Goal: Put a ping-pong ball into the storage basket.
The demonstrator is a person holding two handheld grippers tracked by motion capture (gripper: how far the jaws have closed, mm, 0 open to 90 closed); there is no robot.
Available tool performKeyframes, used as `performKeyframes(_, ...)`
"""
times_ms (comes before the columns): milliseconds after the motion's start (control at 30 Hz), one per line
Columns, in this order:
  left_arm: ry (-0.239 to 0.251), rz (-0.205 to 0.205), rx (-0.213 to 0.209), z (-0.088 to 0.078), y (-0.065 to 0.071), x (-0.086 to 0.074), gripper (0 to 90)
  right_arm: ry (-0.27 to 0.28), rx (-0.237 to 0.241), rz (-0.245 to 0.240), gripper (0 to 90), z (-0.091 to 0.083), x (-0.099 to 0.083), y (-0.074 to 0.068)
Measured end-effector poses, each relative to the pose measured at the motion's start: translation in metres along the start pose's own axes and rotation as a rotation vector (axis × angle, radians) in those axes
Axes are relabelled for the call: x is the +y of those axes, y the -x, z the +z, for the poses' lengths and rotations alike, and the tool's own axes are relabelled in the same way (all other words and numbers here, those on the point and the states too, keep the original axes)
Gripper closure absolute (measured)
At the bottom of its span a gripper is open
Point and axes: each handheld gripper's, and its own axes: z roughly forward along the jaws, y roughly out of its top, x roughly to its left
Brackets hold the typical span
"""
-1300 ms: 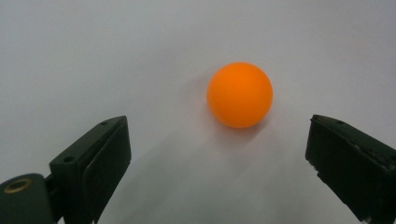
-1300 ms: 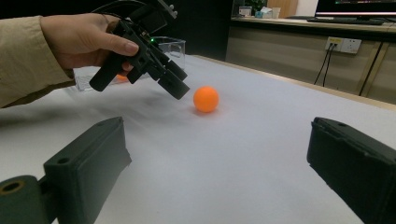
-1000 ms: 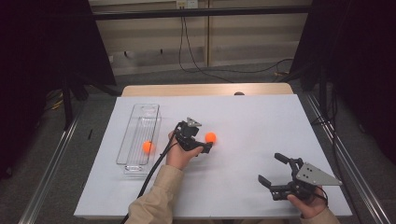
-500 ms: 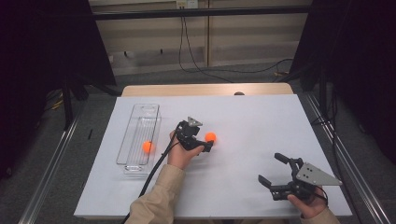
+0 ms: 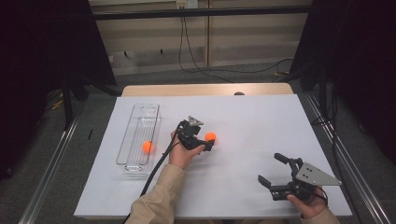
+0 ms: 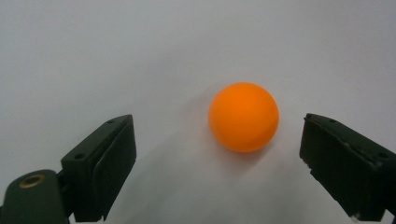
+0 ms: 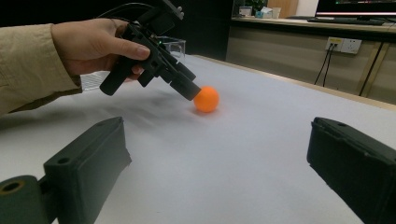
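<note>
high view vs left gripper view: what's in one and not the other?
High view alone: the clear tray with a second orange ball in it, the right gripper with jaws open near the table's front edge, the person's sleeve.
Left gripper view alone: close up, gaps between the left gripper pads and the ball; the jaws have just been closing.
Both: the orange ball on the white table.

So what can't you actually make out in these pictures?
- High view: the left gripper hides whether its jaws touch the orange ball.
- High view: the ball in the clear tray is too small to show whether it touches a wall.
- Right gripper view: the picture's bottom edge cuts off the right gripper.
</note>
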Motion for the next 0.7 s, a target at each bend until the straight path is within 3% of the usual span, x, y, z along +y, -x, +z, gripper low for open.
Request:
performKeyframes(433,0.023,-0.004,-0.016,0.0041,0.0028,0.0006,16.1,0.000,0.000,-0.001,4.2,0.0001,-0.0001,0.0003)
performKeyframes(700,0.017,0.016,-0.023,0.0092,0.0048,0.0001,19.8,0.000,0.000,-0.001,4.2,0.0000,-0.0001,0.0004)
